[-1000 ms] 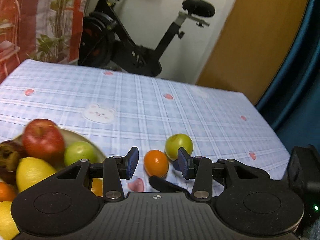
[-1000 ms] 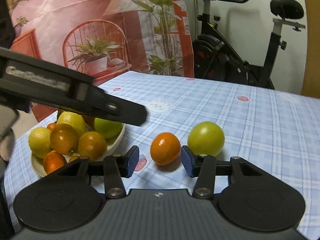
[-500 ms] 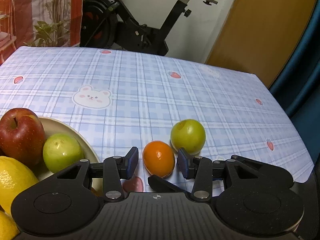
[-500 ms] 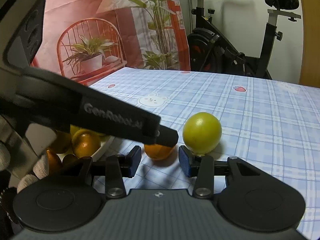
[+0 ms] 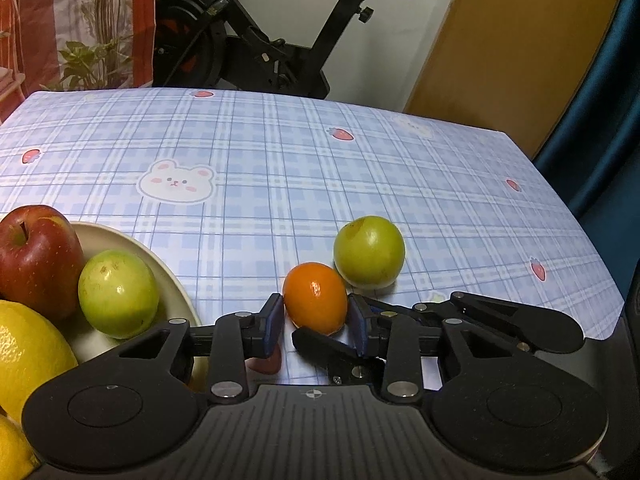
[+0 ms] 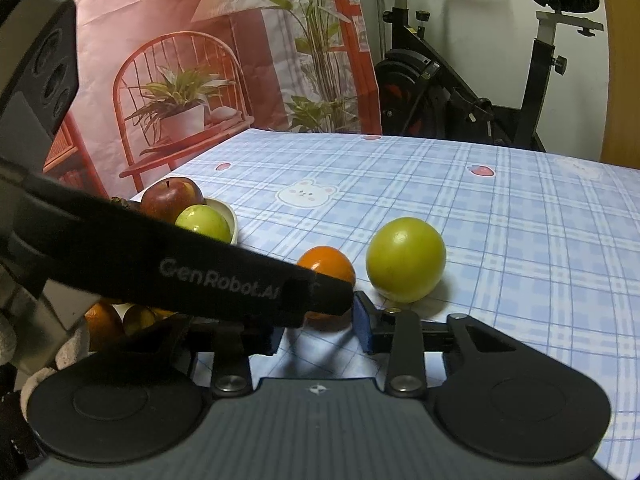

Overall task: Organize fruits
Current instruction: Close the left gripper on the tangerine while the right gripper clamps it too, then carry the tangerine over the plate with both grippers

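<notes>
A small orange (image 5: 315,298) lies on the blue checked tablecloth (image 5: 280,184), and my left gripper (image 5: 316,318) is closing on it, both blue pads against its sides. A loose green fruit (image 5: 369,252) sits just behind and to the right of it. In the right wrist view the left gripper's finger (image 6: 240,276) crosses in front of the orange (image 6: 326,262), beside the green fruit (image 6: 406,260). My right gripper (image 6: 320,334) is closing too, its narrow gap holding nothing, just short of the orange. One of its black fingers (image 5: 320,344) shows under the orange.
A cream bowl (image 5: 168,280) at the left holds a red apple (image 5: 36,256), a green fruit (image 5: 118,294), lemons (image 5: 28,352) and oranges. A gloved hand (image 6: 8,340) is at the left edge. An exercise bike (image 5: 280,52) stands behind the table; the table's right edge (image 5: 592,240) is near.
My left gripper came down and forward, and its jaws narrowed onto the orange. It now crosses the right wrist view, hiding most of the bowl. The right jaws narrowed.
</notes>
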### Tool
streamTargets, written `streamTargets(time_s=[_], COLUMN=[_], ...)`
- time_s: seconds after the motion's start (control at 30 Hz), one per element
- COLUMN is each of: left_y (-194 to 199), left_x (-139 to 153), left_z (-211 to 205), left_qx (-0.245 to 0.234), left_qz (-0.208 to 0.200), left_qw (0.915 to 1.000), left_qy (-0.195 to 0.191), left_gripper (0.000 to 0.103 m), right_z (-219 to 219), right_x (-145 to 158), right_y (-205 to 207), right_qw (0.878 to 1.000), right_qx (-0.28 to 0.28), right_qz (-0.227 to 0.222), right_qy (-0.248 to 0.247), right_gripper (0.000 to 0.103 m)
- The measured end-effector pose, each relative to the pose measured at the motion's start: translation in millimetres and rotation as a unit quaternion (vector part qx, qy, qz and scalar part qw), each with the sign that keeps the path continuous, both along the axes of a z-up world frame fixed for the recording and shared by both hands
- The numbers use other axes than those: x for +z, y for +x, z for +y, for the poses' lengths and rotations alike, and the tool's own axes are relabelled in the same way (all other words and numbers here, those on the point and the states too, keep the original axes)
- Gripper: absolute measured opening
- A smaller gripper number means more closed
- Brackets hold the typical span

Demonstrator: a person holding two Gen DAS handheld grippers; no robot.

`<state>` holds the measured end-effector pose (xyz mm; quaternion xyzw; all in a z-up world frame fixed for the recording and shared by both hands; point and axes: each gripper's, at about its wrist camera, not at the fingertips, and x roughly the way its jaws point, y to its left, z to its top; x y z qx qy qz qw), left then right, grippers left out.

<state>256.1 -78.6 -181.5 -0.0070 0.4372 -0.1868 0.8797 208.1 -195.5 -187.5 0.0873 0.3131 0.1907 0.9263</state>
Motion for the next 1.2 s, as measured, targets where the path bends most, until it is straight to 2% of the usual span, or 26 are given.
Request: streamTargets(time_s=[0.43, 0.6, 0.93, 1.2], left_y=[-33.0, -52.5, -85.8, -98.6], left_x=[9.3, 21.7, 58.4, 60.7], left_z=[4.8, 14.8, 54.6, 101.7], left_qx=[-0.007, 0.004, 0.058, 0.102], left_qz=[-0.018, -0.042, -0.101, -0.104], left_qw=[0.9998, 0.9991, 0.9931, 0.9893], left_qy=[-0.004, -0.009, -0.008, -0.011], left_gripper=[0.037, 0.037, 0.037, 0.037], right_z=[5.8, 15.4, 52.4, 105.6], right_x=[6.3, 17.2, 51.8, 56.1], right_y=[-31.1, -44.7, -53.9, -47.8], right_qw=[1.000, 0.998, 0.992, 0.985], right_qx=[0.009, 0.025, 0.072, 0.126], right_qz=[-0.029, -0.047, -0.098, -0.106], right_qy=[-0.009, -0.025, -0.039, -0.053], right_gripper=[0.034, 0.034, 0.034, 0.034])
